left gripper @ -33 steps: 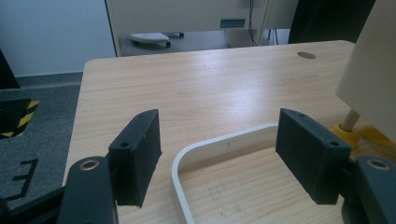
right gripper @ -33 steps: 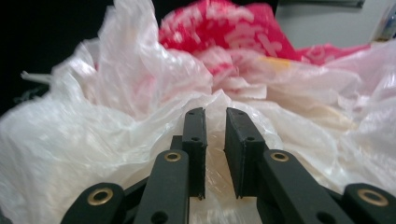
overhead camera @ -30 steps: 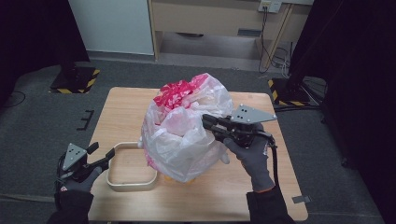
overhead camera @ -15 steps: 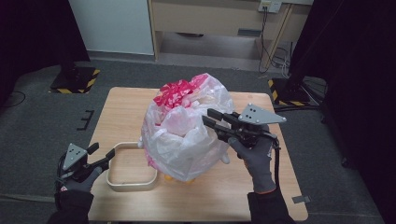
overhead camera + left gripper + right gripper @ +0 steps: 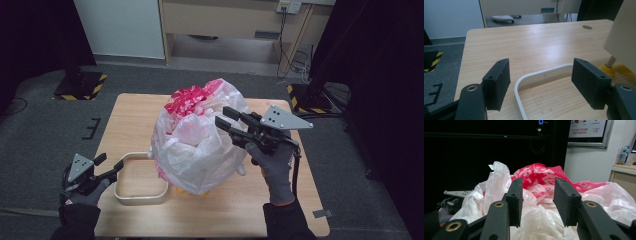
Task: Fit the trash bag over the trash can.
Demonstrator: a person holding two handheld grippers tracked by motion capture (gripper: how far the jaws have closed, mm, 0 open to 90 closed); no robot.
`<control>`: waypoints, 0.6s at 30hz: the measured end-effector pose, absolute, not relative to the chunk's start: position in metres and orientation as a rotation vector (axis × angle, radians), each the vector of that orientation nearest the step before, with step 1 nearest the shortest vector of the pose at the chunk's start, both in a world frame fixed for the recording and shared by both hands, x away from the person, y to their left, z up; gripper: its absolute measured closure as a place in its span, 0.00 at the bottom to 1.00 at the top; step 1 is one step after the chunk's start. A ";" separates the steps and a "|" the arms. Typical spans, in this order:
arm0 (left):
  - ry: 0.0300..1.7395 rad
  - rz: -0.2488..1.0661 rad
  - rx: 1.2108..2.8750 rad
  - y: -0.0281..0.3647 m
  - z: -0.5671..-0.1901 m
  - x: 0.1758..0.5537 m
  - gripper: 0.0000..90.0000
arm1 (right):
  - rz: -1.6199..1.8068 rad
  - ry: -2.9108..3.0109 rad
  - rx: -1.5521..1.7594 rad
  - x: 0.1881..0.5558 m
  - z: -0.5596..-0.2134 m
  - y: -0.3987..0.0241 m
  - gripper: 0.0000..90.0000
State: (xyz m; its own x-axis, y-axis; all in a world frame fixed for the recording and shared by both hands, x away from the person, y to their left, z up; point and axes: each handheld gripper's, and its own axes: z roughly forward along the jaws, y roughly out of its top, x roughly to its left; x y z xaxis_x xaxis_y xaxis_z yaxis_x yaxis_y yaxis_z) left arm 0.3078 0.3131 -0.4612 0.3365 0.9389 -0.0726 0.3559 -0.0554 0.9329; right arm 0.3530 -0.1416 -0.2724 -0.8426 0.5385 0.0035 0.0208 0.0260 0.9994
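Both jaw pairs stand open: your right gripper (image 5: 226,120) has just been opening off the plastic bag (image 5: 197,145), nothing pinched; re-grip its rim next, while your left gripper (image 5: 111,167) idles at the white frame (image 5: 140,199).

One plastic bag (image 5: 197,150), one white frame (image 5: 141,179), two tools.

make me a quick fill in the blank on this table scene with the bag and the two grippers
1. The plastic bag is white and ____.
2. The right gripper hovers at the bag with its jaws ____, just opening, gripping nothing.
3. The left gripper sits at the white ____-shaped frame.
4. Everything rests on a ____ table.

Missing words: red; open; ring; wooden
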 end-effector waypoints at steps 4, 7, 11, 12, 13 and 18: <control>1.196 0.732 1.612 0.313 -0.462 0.308 0.34 | 1.875 1.931 0.573 0.353 -0.273 -0.139 0.65; 1.195 0.731 1.616 0.312 -0.462 0.309 0.34 | 1.880 1.922 0.574 0.354 -0.269 -0.138 0.64; 1.193 0.730 1.621 0.312 -0.463 0.309 0.34 | 1.898 1.906 0.567 0.354 -0.260 -0.133 0.61; 1.193 0.729 1.621 0.312 -0.463 0.309 0.34 | 1.903 1.902 0.560 0.354 -0.257 -0.131 0.61; 1.193 0.730 1.620 0.312 -0.463 0.309 0.34 | 1.908 1.897 0.562 0.354 -0.254 -0.130 0.61; 1.192 0.729 1.623 0.312 -0.463 0.309 0.34 | 1.922 1.884 0.570 0.358 -0.244 -0.119 0.58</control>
